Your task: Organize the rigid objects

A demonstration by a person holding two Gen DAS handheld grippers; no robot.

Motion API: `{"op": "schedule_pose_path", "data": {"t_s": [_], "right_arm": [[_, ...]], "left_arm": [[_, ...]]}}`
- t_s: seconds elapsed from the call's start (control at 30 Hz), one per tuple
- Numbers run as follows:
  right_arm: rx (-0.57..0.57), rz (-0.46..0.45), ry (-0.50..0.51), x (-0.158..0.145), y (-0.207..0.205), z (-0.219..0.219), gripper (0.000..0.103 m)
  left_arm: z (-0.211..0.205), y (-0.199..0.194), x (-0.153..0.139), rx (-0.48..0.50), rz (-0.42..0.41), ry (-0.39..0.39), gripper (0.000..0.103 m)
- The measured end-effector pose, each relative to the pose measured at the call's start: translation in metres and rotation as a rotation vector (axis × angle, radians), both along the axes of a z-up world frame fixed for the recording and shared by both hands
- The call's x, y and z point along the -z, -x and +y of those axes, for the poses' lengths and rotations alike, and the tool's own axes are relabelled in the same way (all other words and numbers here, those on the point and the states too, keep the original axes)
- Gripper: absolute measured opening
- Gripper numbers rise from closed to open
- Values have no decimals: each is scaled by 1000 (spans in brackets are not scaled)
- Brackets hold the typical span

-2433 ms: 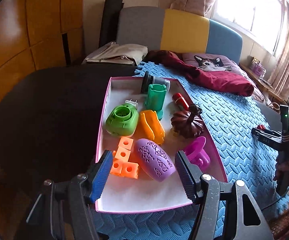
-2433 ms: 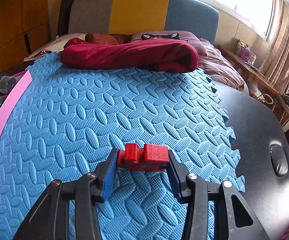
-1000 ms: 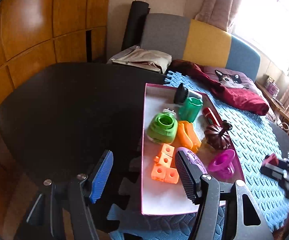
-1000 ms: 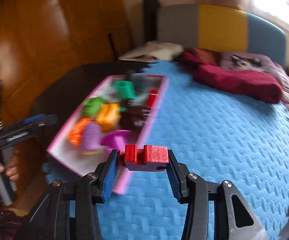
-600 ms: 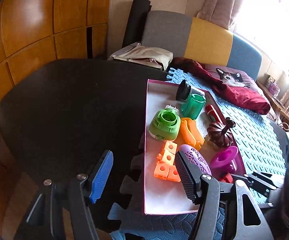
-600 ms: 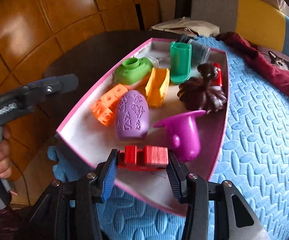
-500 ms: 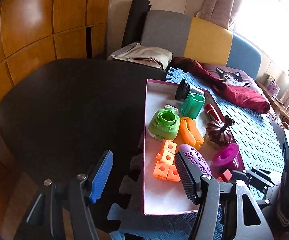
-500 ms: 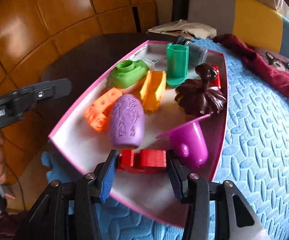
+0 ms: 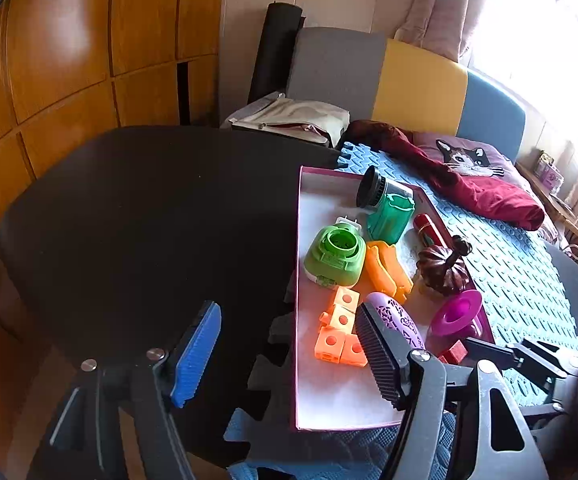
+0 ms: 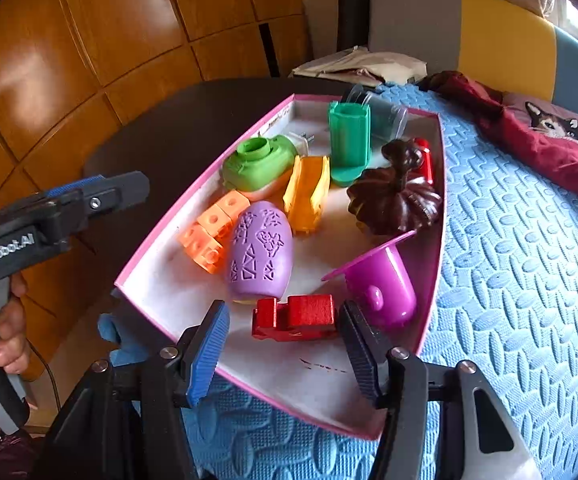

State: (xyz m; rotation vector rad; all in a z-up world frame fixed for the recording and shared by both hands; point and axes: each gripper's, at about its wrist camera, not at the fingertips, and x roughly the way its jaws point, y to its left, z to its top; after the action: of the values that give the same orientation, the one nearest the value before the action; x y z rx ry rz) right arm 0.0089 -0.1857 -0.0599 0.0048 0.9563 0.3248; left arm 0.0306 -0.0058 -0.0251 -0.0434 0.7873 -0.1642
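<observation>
a room with orange wood panelling, a bed with a grey, yellow and blue headboard, and a dark table [image 9: 137, 216] partly covered by a blue foam mat [image 10: 521, 264]. on the mat sits a shallow pink-rimmed tray [image 10: 435, 240] with a white floor.

the right gripper [image 10: 283, 354] points down at the near end of the tray. its jaws are opening, and the red block [image 10: 295, 316] lies on the tray floor between them, with a clear gap on each side, so neither pad presses on it. the block sits just in front of the purple egg [image 10: 261, 252] and beside the magenta cup [image 10: 381, 286], which lies tipped on its side.

further back in the tray are the orange cubes [image 10: 211, 232], a yellow-orange piece [image 10: 307, 194], a light green round part [image 10: 259, 166], an upright teal holder [image 10: 349, 142], a dark brown pumpkin [image 10: 395, 200] and a clear cylinder [image 10: 385, 114] lying at the far end.

the left gripper [image 9: 289, 354] hangs over the table edge beside the tray's near left corner. its jaws are opening too, with nothing between them. in the right wrist view a hand [image 10: 3, 328] holds its handle.
</observation>
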Motion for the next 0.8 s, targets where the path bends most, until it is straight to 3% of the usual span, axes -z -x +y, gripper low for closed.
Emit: {"op": "schedule_pose_path", "data": {"t_s": [0.2, 0.4, 0.47, 0.8], "right_arm": [[31, -69, 13, -14, 14, 1, 58], [185, -208, 35, -37, 24, -6, 58], [234, -229, 50, -40, 24, -8, 58], [283, -214, 45, -38, 25, -10, 58]], "left_arm": [[-2, 7, -6, -9, -29, -22, 76], [-7, 21, -15, -23, -83, -30, 99], [-9, 27, -19, -24, -105, -27, 103], [-18, 41, -23, -70, -127, -84, 103]]}}
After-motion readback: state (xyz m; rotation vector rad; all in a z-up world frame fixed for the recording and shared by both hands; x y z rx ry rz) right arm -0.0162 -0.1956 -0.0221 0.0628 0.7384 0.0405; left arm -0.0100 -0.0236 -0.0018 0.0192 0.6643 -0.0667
